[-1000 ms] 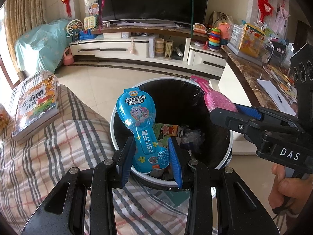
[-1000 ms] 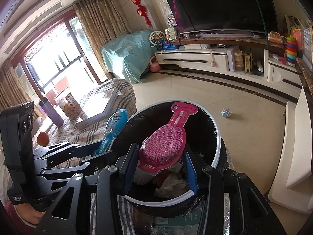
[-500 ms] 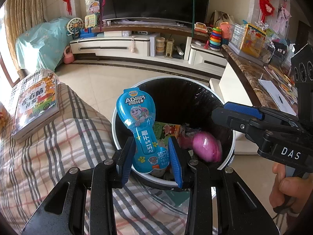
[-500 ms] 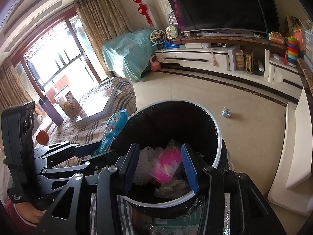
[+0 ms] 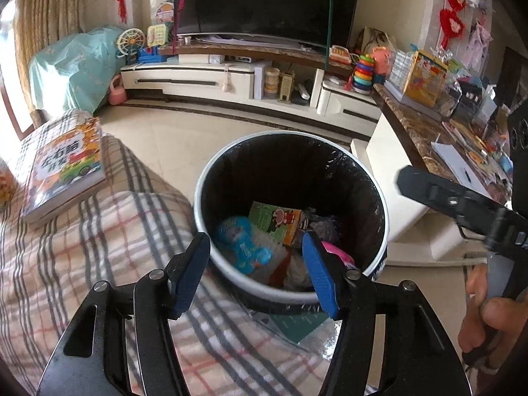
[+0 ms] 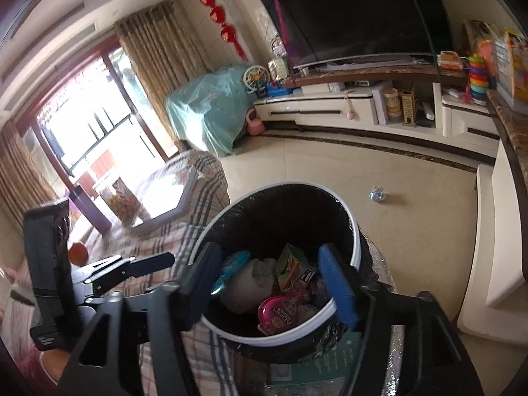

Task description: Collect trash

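Note:
A round bin (image 5: 198, 204) with a white rim and black liner stands below both grippers. My left gripper (image 5: 255, 247) hangs over its near edge, its jaws opening with nothing between the blue pads. The blue snack packet (image 5: 244, 244) lies inside on other trash, beside a green carton (image 5: 277, 217) and the pink packet (image 5: 336, 250). My right gripper (image 6: 267, 257) is also over the bin (image 6: 354, 241), jaws opening and empty; the pink packet (image 6: 279, 313) rests below it. A person's hand holds the right gripper (image 5: 409, 181) at the right edge.
A plaid-covered table (image 5: 99, 247) carries a colourful book (image 5: 62, 171), a purple bottle (image 6: 89, 208) and an orange (image 6: 78, 253). A crumpled wrapper (image 6: 378, 194) lies on the tiled floor. A TV cabinet (image 5: 198, 79) lines the far wall; a cluttered counter (image 5: 429, 132) runs along the right.
The pink packet dropped from my right gripper into the bin, then the blue packet fell from my left gripper. Both pairs of jaws have spread wider. The right gripper drew back rightward.

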`<state>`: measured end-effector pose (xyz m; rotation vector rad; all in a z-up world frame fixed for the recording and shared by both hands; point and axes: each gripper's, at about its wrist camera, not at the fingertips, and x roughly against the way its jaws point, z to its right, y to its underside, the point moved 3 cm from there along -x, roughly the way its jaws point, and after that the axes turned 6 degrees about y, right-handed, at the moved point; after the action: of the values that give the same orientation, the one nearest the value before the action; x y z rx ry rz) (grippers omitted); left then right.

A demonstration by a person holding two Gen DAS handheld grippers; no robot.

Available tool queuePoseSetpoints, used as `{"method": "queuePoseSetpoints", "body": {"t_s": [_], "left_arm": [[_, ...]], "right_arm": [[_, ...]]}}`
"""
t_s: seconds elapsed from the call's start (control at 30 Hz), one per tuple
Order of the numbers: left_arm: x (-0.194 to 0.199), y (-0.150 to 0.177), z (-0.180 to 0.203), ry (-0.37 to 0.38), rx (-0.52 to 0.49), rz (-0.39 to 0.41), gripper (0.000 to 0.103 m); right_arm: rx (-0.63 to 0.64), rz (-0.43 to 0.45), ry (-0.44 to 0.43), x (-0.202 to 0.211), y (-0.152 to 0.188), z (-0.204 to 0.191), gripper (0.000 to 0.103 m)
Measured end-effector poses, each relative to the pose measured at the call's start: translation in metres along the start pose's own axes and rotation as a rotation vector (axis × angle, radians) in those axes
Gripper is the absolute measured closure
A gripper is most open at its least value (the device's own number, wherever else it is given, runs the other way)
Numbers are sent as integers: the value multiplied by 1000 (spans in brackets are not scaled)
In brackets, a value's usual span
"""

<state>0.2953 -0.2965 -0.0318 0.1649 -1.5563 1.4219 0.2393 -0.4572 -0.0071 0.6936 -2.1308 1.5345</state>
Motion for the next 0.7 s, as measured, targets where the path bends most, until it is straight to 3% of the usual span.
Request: {"method": "queuePoseSetpoints", "body": {"t_s": [0.13,0.4,0.53,0.7], "left_arm": [[25,19,-7,-14,33,44,39],[84,67,-25,-37,122,137,19],[115,93,-40,-53,177,184,17],[142,116,-47,-85,201,233,15]], "right_arm": [[-39,20,-22,14,9,-5,9],[-83,33,-35,40,42,-26,2],[-81,23,-36,49,60,-40,2],[-41,77,-14,67,81,-61,2]]}}
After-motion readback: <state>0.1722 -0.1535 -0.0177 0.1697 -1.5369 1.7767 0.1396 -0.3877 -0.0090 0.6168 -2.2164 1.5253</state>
